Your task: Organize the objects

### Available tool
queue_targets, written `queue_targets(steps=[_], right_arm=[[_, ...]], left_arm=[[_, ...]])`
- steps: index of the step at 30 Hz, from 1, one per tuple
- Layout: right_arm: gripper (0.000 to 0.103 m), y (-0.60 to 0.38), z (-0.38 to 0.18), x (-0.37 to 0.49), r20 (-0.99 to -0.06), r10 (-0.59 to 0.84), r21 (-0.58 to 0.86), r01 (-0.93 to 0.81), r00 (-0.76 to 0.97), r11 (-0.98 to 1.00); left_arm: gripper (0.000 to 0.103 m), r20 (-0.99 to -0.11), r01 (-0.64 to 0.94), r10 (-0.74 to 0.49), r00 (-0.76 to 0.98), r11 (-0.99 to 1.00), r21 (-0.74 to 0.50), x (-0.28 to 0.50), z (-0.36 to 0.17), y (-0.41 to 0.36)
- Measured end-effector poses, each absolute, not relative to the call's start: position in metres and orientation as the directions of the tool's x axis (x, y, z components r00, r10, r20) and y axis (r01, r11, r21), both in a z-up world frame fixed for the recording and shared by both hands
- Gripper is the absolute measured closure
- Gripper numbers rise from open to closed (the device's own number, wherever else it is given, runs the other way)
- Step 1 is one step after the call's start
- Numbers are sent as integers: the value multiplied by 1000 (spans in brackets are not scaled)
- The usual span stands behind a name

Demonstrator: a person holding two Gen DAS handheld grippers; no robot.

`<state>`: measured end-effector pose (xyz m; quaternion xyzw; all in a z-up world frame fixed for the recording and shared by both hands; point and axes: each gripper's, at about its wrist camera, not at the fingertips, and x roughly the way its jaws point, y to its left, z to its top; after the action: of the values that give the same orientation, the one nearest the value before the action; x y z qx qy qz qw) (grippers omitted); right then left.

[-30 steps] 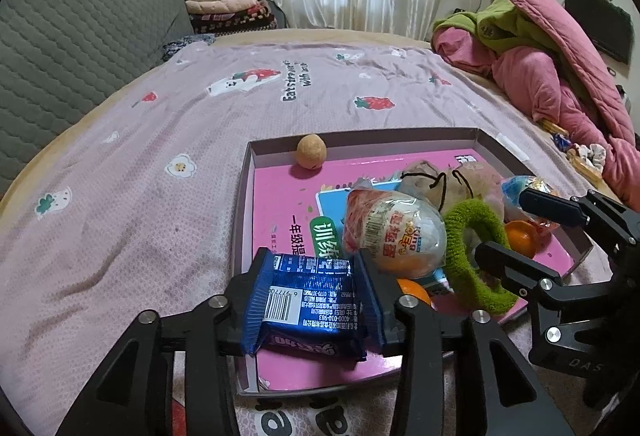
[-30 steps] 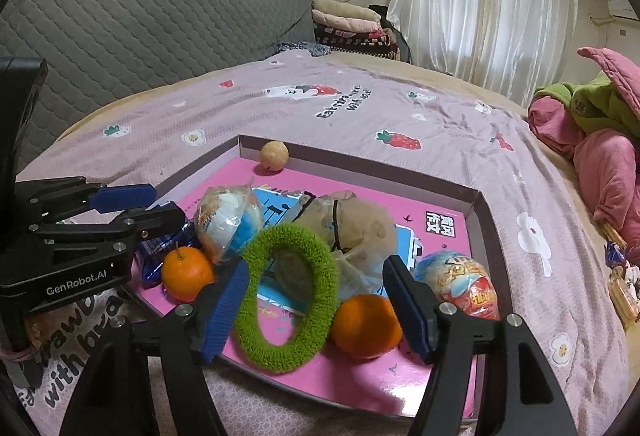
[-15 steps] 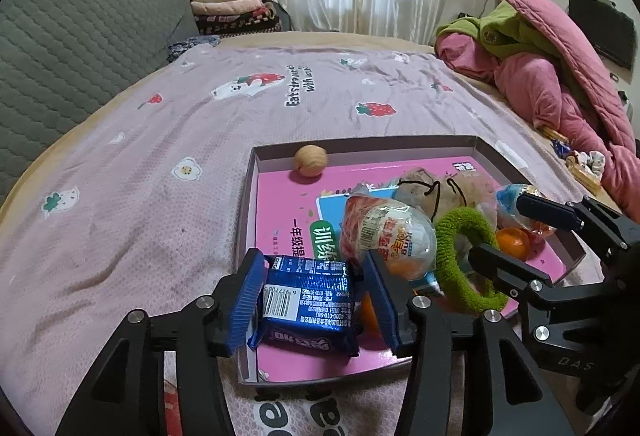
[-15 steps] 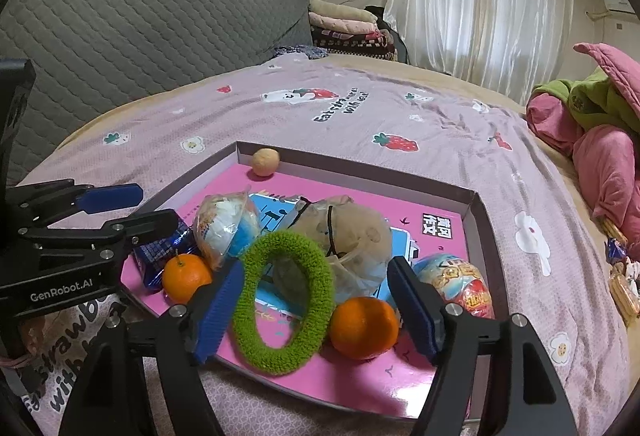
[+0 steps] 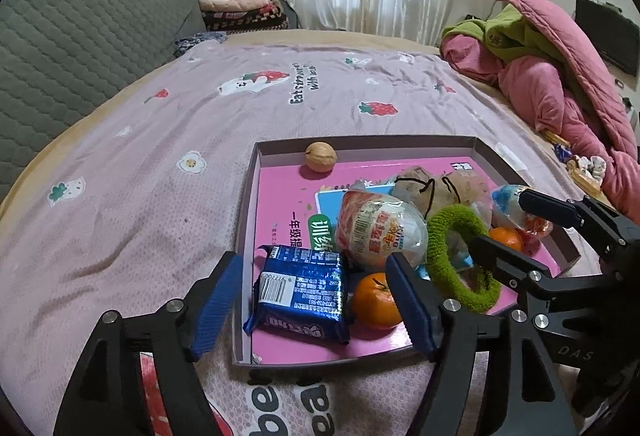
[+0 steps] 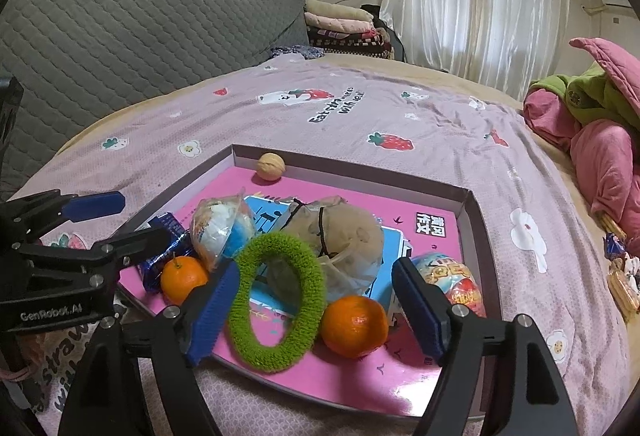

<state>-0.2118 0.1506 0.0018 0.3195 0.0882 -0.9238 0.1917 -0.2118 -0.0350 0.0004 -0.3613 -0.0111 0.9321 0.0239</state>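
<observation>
"genrobot.ai" on left gripper (image 6: pixel 100 220); barcoded blue packet (image 5: pixel 300 292) in tray (image 5: pixel 248 220).

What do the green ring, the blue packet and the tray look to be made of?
Green ring: fuzzy fabric, likely terry or chenille; matte, looped pile.
Blue packet: glossy plastic film, going by the sheen, wrinkles and printed barcode.
Tray: probably cardboard; thin, straight folded walls, matte grey-purple outside, with a printed pink sheet inside.
</observation>
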Motion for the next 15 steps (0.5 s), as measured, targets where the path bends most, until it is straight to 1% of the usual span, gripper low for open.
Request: queue_targets(steps=[7, 10, 15], right_arm=[[25, 156, 10, -211, -609, -306, -31, 407, -732, -913], [19, 159, 15, -209, -598, -301, -32, 398, -743, -917], [18, 168, 30, -204, -565, -303, -22, 381, -767, -924]], left_arm=[[26, -669, -17, 24, -743, -1000, -16, -205, 5, -28], [25, -664, -23, 33, -747, -999, -24, -201, 9, -23], [25, -655, -23, 24, -755, -1000, -10, -193, 18, -15]])
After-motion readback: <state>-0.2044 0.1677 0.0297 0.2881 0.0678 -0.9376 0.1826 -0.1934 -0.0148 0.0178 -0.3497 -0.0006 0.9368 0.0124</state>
